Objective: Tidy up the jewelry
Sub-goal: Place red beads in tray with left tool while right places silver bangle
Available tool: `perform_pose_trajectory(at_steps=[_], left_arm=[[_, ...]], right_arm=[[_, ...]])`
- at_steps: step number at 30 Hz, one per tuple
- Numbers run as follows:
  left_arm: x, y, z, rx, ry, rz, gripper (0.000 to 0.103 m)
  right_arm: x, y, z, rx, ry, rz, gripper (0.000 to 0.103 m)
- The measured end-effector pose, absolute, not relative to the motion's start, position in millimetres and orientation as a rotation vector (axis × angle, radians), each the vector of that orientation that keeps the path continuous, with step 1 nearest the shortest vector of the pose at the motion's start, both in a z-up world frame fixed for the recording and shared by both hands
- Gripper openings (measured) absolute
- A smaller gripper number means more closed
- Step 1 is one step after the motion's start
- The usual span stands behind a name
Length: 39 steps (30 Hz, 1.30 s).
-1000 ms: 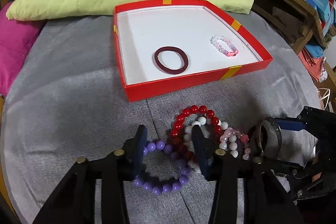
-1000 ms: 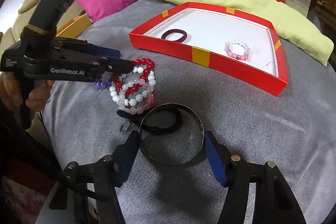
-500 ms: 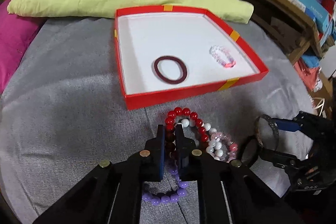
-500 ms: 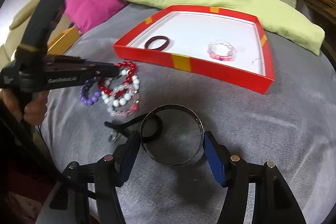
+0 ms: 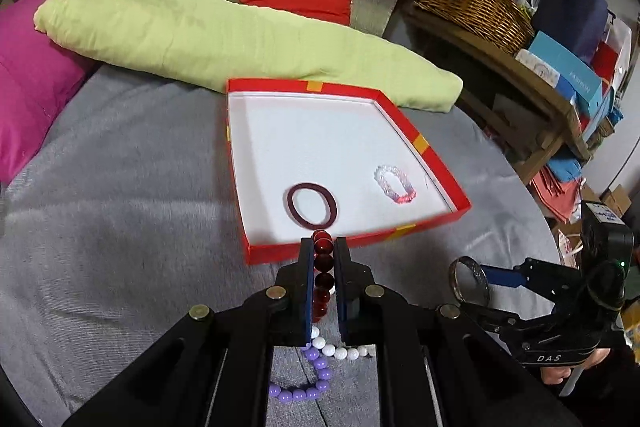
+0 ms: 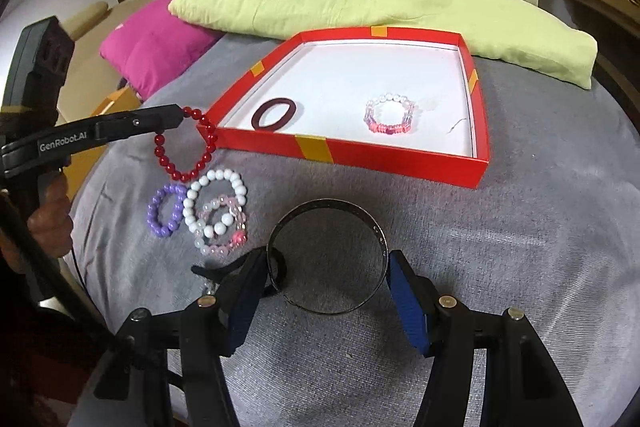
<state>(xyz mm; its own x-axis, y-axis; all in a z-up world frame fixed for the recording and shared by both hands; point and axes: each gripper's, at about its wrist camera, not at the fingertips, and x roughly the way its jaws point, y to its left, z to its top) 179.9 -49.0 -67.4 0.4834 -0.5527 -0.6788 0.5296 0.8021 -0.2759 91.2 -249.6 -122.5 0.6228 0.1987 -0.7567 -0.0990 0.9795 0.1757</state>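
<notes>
The left gripper (image 6: 176, 118) is clenched on the red bead bracelet (image 6: 188, 147), dangling just outside the red tray's (image 6: 400, 163) near-left corner; carry it clear over the rim before releasing. The right gripper (image 6: 326, 281) grasps the metal bangle (image 6: 326, 263) by the grey cloth's (image 6: 520, 247) near edge.

In the left wrist view, the left claw (image 5: 323, 255) is covering most of the red bead bracelet (image 5: 323, 269); only one column of beads is showing between its pads. The same claw is hiding parts of the white bead bracelet (image 5: 340, 351) and the purple bead bracelet (image 5: 298, 393) below it. In the right wrist view, the black strap (image 6: 218, 271) is disappearing behind the right claw (image 6: 326, 277) (its small metal end is too blurred to identify). The hand (image 6: 50, 223) is being cut off by the left edge.
</notes>
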Motion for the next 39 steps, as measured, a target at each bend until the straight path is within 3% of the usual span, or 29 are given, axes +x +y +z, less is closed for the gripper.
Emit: perform_pose_trajectory(at_steps=[20,39], left_arm=[[183,-82,-40,-0.095,0.687,-0.676,0.010],[252,-129,-59,-0.122,0.747,-0.675,0.010]], right_arm=[[106,-271,-83,0.297,0.693,0.100,0.064],[226,-315,-93,0.522,0.734,0.051,0.064]])
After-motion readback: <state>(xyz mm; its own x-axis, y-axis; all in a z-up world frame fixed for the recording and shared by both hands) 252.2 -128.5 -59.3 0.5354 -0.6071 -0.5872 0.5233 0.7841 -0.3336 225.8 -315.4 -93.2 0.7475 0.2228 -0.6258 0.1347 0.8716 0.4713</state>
